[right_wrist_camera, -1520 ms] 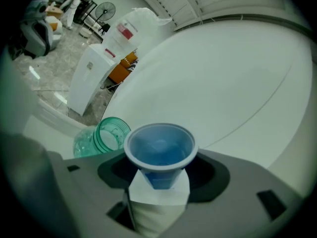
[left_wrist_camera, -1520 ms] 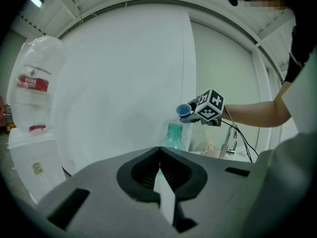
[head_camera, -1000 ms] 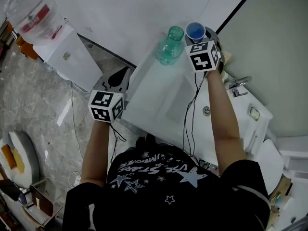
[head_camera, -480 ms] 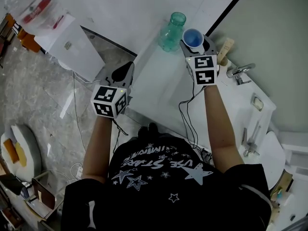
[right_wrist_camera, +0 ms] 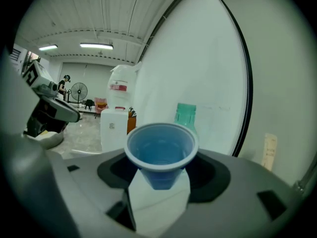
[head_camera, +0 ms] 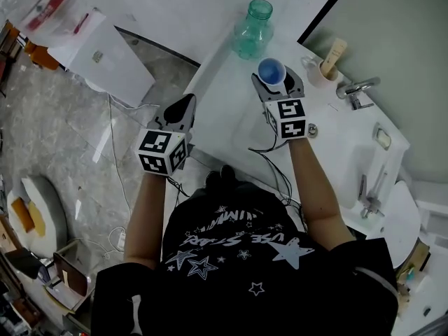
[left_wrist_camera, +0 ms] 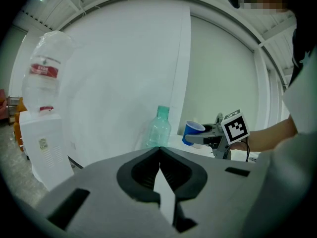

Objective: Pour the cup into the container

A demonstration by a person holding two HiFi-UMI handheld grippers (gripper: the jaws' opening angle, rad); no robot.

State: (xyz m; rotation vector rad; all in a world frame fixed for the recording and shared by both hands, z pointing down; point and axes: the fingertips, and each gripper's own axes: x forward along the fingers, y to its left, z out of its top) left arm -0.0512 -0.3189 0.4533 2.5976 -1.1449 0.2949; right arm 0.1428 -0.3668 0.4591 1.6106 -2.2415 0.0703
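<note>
1 cup [head_camera: 271,69] sits upright, clamped in the right gripper [head_camera: 278,84] over the counter [head_camera: 222,110], apart from the bottle [head_camera: 252,28] at its far edge, so whether it's poured is unclear; left gripper [head_camera: 182,107] closed, empty

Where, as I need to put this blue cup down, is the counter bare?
The white counter is bare between the green bottle and the left gripper, left of the blue cup. It is crowded on the right, around the beige holder and the tap.
</note>
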